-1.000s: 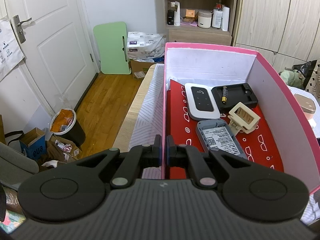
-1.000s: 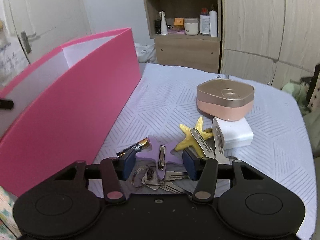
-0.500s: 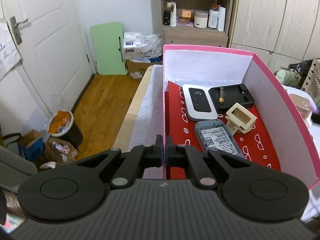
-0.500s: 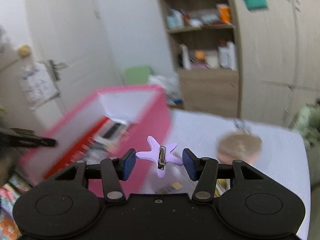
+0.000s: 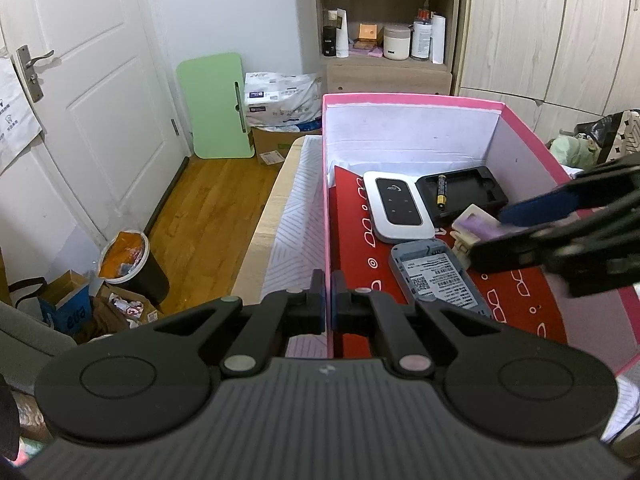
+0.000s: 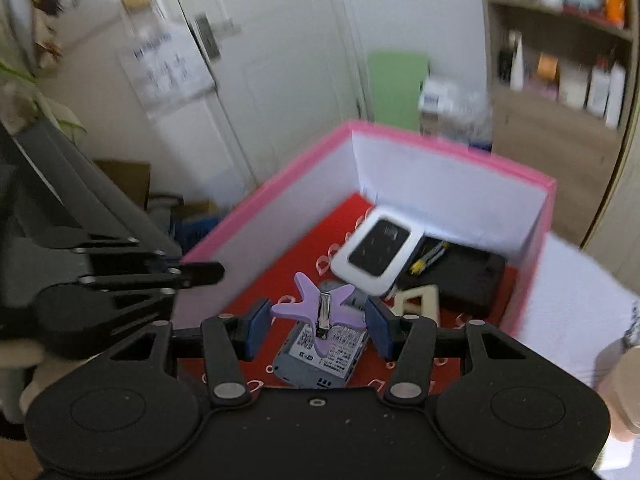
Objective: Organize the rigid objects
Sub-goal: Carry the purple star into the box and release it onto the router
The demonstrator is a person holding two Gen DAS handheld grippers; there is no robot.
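My right gripper (image 6: 318, 322) is shut on a purple star hair clip (image 6: 318, 308) and holds it above the inside of the pink box (image 6: 452, 148). It reaches in from the right in the left wrist view (image 5: 532, 216). My left gripper (image 5: 327, 312) is shut on the box's near left wall (image 5: 326, 208). Inside the box lie a white router (image 5: 398, 210), a grey device (image 5: 436, 276), a black tray with a battery (image 5: 464, 190) and a cream clip (image 6: 418, 300).
The box stands on a striped white cloth (image 5: 296, 220) at the bed's left edge. Beyond are a wooden floor (image 5: 200, 208), a bin (image 5: 128, 260), a white door (image 5: 80, 80) and a shelf unit (image 5: 384, 20).
My right gripper has lifted the purple star clip off the bed and swung it left, over the pink box. My left gripper has stayed clamped on the box wall.
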